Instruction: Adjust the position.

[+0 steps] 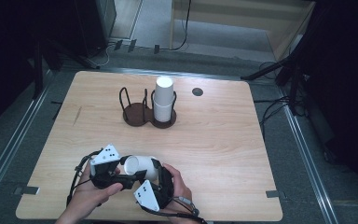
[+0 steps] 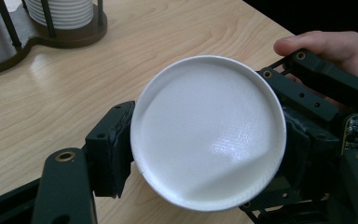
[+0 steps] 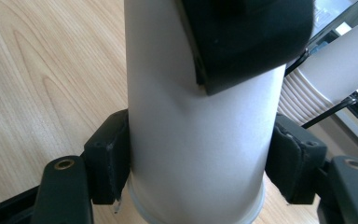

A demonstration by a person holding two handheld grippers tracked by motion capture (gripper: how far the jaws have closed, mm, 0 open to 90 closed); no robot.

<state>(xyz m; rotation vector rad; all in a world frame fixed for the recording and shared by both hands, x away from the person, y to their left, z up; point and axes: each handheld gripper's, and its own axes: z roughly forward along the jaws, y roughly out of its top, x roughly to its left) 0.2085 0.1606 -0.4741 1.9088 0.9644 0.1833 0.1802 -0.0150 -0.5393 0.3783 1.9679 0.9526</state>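
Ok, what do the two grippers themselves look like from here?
Both are black, boxy frames with screw holes. The left gripper and right gripper each carry a light grey three-cornered plate with small black dots. Their jaws end in blocky black pads. Black cables trail back from each. A band shows on the right wrist.

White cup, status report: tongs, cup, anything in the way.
Right tongs clamped on the white cup near its rim. Left tongs on its base end. Cup held lying sideways. Path to cup holder open.
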